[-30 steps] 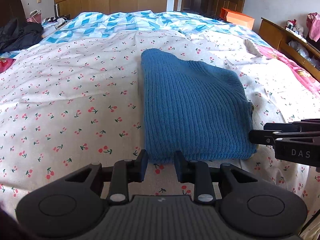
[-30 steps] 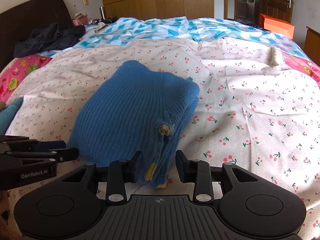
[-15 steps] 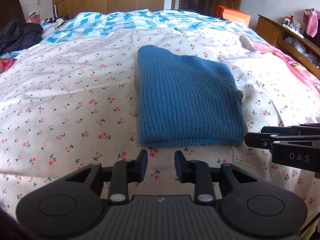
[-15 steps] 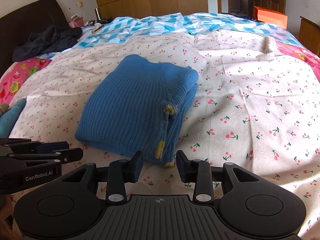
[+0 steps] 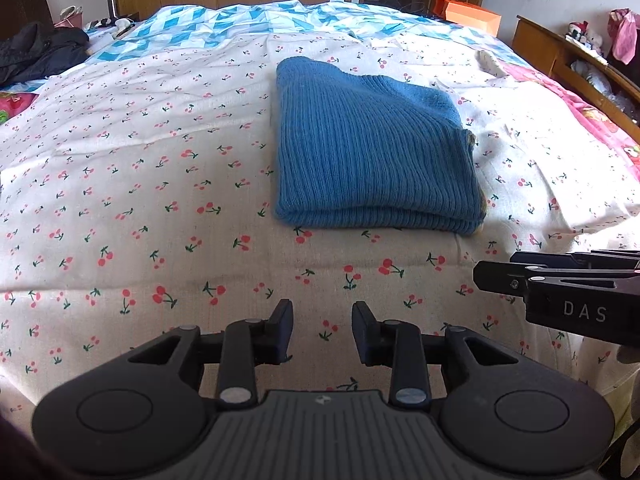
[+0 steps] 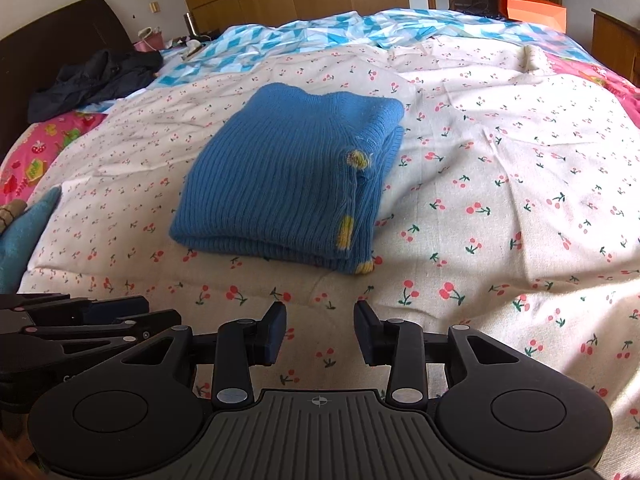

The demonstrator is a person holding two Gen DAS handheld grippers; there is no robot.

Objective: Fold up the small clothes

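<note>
A blue ribbed knit sweater (image 5: pixel 372 152) lies folded in a neat rectangle on the cherry-print bedsheet (image 5: pixel 140 184); it also shows in the right wrist view (image 6: pixel 288 184) with small yellow patches along its right edge. My left gripper (image 5: pixel 322 330) is open and empty, hovering over the sheet well short of the sweater's near edge. My right gripper (image 6: pixel 320 330) is open and empty, also back from the sweater. Each gripper shows side-on in the other's view: the right one (image 5: pixel 560 280) and the left one (image 6: pixel 92 320).
A blue-and-white patterned quilt (image 5: pixel 248 20) covers the far bed. Dark clothes (image 6: pixel 96 76) lie at the far left by the headboard. An orange box (image 5: pixel 472 16) and a wooden shelf (image 5: pixel 576 64) stand at the right. A blue plush item (image 6: pixel 24 232) lies at the left edge.
Both grippers have drawn back from the folded sweater, which now lies farther off. The right gripper had the sweater's near corner between its fingers one second ago and is now clear of it.
</note>
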